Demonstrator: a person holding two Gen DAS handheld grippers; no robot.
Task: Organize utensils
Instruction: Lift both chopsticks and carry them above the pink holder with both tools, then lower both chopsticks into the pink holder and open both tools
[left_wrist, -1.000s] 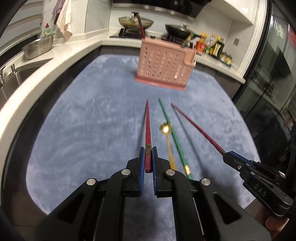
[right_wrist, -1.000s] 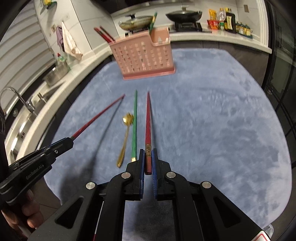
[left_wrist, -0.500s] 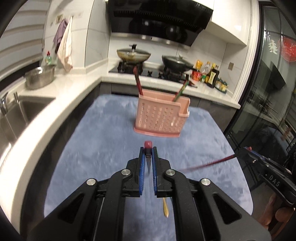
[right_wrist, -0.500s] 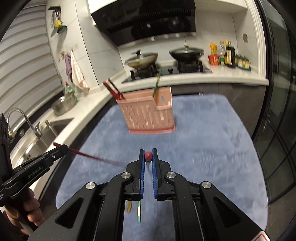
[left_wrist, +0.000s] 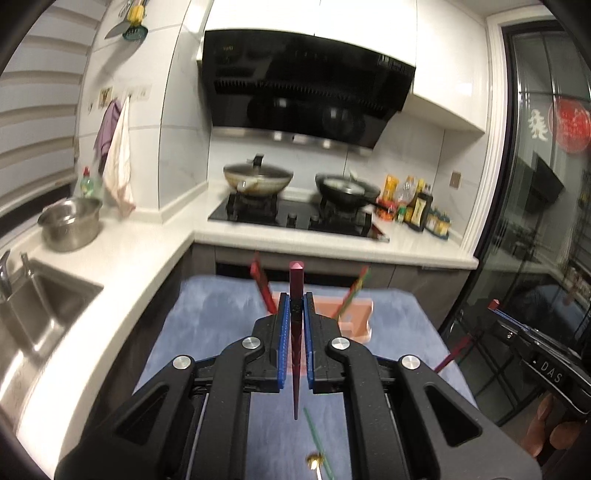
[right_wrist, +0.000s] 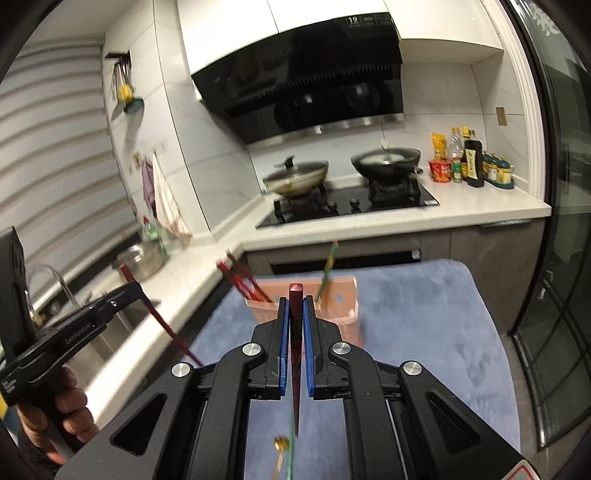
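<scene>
Each tool is clamped tight on one red chopstick: the left tool (left_wrist: 294, 314) on its chopstick (left_wrist: 295, 354), the right tool (right_wrist: 295, 314) on its own (right_wrist: 295, 350), thin tips hanging down. The pink holder (right_wrist: 343, 295) stands ahead on the blue mat (right_wrist: 424, 332). To seat them well, I would carry each above the rim beside the red pair (right_wrist: 240, 282), tip-first, then release.

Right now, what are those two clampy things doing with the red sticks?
A person holds a hand-held gripper in each hand. The left hand-held gripper is shut on one red chopstick, and the right hand-held gripper is shut on another red chopstick. Both sticks are up in the air, near the pink utensil holder on the blue mat. A green chopstick and a gold spoon lie on the mat.
</scene>
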